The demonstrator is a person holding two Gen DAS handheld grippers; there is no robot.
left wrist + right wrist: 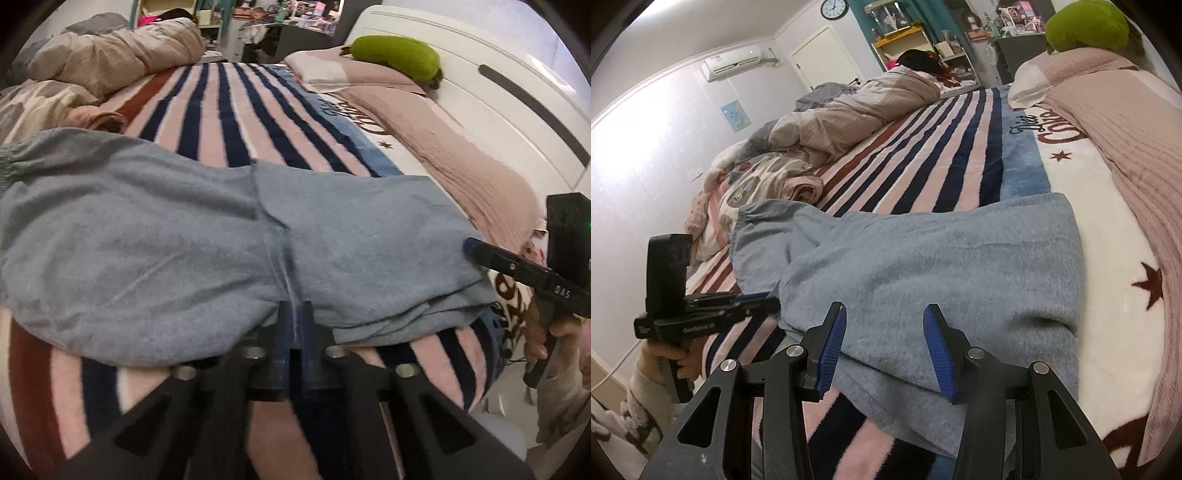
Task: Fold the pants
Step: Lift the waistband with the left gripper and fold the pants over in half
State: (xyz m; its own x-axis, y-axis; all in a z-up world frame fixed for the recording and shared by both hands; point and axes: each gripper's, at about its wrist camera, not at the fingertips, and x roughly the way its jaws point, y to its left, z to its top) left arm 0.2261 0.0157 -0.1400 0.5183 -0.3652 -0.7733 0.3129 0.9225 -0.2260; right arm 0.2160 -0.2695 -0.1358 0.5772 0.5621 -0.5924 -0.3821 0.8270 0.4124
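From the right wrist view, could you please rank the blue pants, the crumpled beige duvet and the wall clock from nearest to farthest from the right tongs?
1. Blue pants: directly beneath and ahead of the right tongs, on the striped blanket.
2. Crumpled beige duvet: far side of the bed, upper left.
3. Wall clock: high on the far wall, top centre.

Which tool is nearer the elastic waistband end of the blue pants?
Left. The left tool sits shut at the near edge of the blue pants, about midway along, closer to the waistband. The right tool stands open over the opposite end.
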